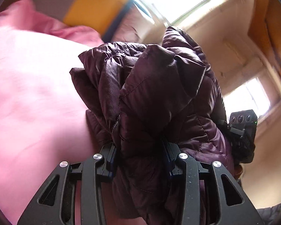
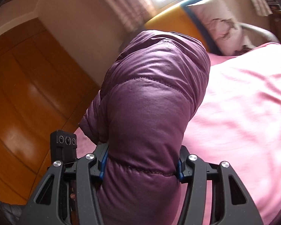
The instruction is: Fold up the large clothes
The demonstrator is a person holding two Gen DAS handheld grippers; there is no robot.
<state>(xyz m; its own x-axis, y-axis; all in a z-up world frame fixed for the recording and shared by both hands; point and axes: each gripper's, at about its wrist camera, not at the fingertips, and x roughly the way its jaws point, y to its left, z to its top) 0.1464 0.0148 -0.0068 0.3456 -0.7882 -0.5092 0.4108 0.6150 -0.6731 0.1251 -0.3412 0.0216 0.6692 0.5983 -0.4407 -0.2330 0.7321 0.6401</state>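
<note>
A puffy, quilted, dark purple down jacket (image 1: 155, 86), judged light, soft and slippery, is clamped in thick bunched folds by the left gripper (image 1: 140, 159) and right gripper (image 2: 142, 165).

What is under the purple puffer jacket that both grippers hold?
Under the purple puffer jacket lies the pink bedsheet; its bare parts show beside the jacket. The left gripper and right gripper clamp it. The bed directly below the bunched fabric is covered.

no legible txt, labels or nos. anywhere
</note>
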